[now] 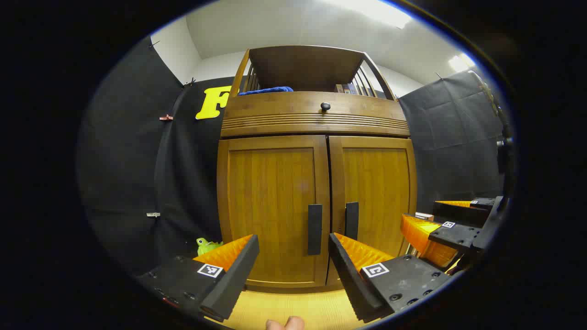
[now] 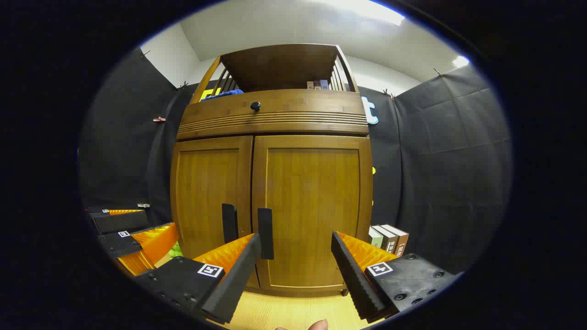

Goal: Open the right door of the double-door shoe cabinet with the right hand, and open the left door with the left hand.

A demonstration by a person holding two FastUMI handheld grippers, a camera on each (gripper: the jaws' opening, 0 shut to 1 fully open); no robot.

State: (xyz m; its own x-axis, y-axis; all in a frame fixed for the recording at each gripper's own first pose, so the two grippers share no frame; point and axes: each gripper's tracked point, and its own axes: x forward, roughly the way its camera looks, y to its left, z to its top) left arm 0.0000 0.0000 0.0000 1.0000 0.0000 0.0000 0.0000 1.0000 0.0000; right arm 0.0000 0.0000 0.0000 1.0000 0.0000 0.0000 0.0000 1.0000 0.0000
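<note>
Fingers of the left hand-held gripper (image 1: 293,268) stand spread wide at the bottom of the left gripper view, holding nothing, short of the cabinet front. The right hand-held gripper (image 2: 296,270) is likewise spread and empty in the right gripper view. A fingertip (image 1: 285,323) shows at the lower edge of the left gripper view, over the light wooden floor (image 1: 298,307).

Each view catches the other tool off to the side: the right hand-held gripper appears at the right of the left gripper view, the left hand-held gripper at the left of the right gripper view.

Beyond them stands the shoe cabinet (image 1: 316,123), both doors closed. The left door (image 1: 270,206) and the right door (image 2: 312,206) meet at the centre, each with a dark vertical handle (image 1: 314,229) beside the seam. Above the doors is a drawer front with a round knob (image 1: 325,106).

The left gripper view shows a green toy (image 1: 205,245) at the cabinet's left foot. The right gripper view shows a row of books (image 2: 389,239) at its right foot. A blue cloth (image 1: 266,90) lies on the open top shelf.
</note>
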